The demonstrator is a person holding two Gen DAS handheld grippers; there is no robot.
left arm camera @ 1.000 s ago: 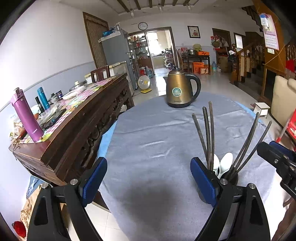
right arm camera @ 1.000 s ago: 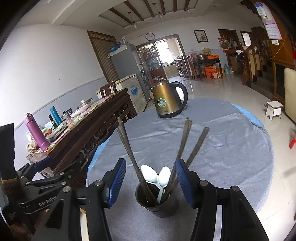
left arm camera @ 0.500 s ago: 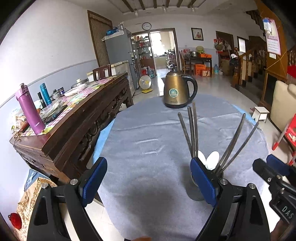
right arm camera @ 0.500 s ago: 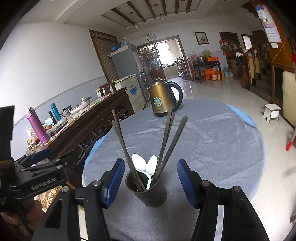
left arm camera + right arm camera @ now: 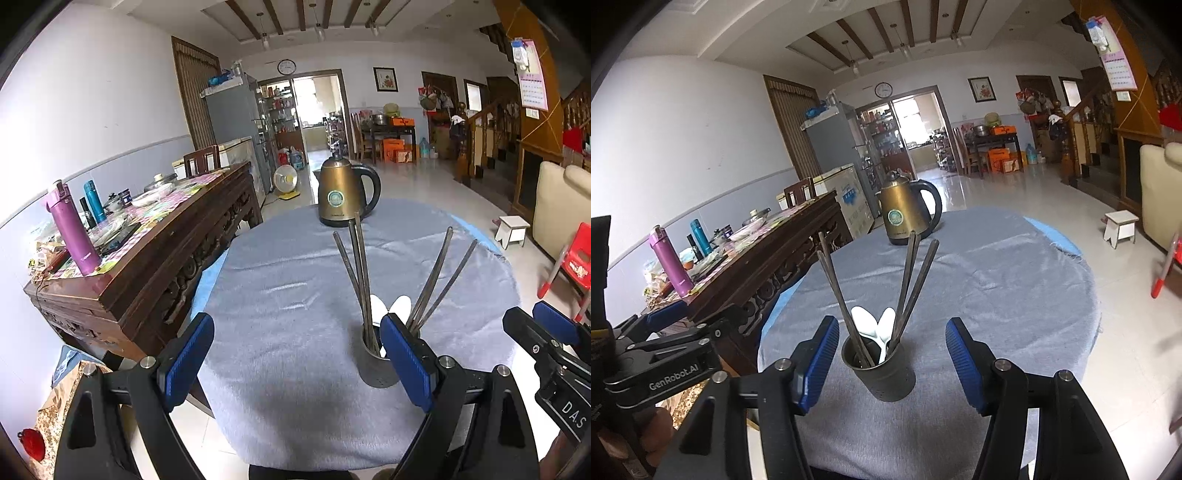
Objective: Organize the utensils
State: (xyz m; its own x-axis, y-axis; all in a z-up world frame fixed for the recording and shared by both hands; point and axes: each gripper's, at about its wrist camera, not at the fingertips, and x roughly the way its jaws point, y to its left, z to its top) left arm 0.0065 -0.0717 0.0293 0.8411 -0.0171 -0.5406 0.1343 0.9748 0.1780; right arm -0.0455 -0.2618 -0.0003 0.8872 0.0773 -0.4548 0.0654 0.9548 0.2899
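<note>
A dark metal utensil cup stands near the front edge of the round table with its grey cloth. Several dark chopsticks and two white spoons stick out of it. My right gripper is open, its blue pads to either side of the cup and apart from it. My left gripper is open over bare cloth, left of the cup, whose right part hides behind my right pad. The chopsticks and spoons rise above it. The other gripper shows at each view's edge.
A golden electric kettle stands at the table's far side. A dark carved sideboard with a purple flask and clutter runs along the left. A white stool and a red chair stand on the floor at the right.
Both grippers have drawn back towards the table's front edge, so the cup and kettle look farther off. The cup stays in place. Both stay open.
</note>
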